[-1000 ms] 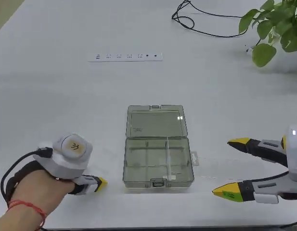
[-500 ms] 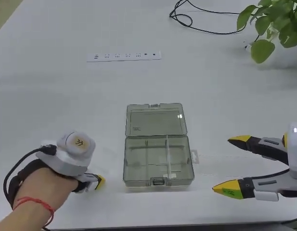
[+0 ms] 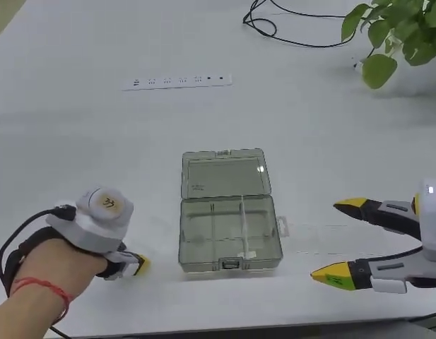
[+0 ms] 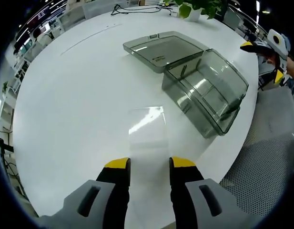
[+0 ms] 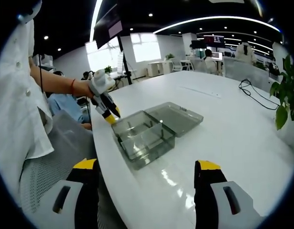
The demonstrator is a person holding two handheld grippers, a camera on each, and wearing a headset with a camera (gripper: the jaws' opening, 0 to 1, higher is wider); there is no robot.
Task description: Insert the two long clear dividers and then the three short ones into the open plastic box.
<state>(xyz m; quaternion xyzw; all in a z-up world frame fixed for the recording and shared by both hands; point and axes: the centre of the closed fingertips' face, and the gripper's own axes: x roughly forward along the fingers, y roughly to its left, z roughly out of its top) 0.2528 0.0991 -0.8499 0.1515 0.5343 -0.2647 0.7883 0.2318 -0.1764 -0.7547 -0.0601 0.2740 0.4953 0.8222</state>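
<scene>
Little changed: your left claw (image 4: 150, 164), slightly apart, still hovers at the clear divider (image 4: 147, 121), your right claw (image 5: 147, 165) wide apart, so nothing is grasped yet.

Location type: open-plan office.

Indicators:
- A large white table (image 3: 76, 127) carries a power strip (image 3: 177, 81), a looped black cable (image 3: 274, 28) and a potted plant (image 3: 394, 32).
- In the right gripper view, long curved ceiling lights (image 5: 218, 19) and small round spot lamps run over one wide room.
- The room has a bright window (image 5: 144, 47), further desks (image 5: 158, 69) and a dark wall screen (image 5: 214, 40).
- Several people (image 5: 208, 53) are seated in the background.
- A grey mesh chair (image 4: 266, 176) stands at the table edge.
</scene>
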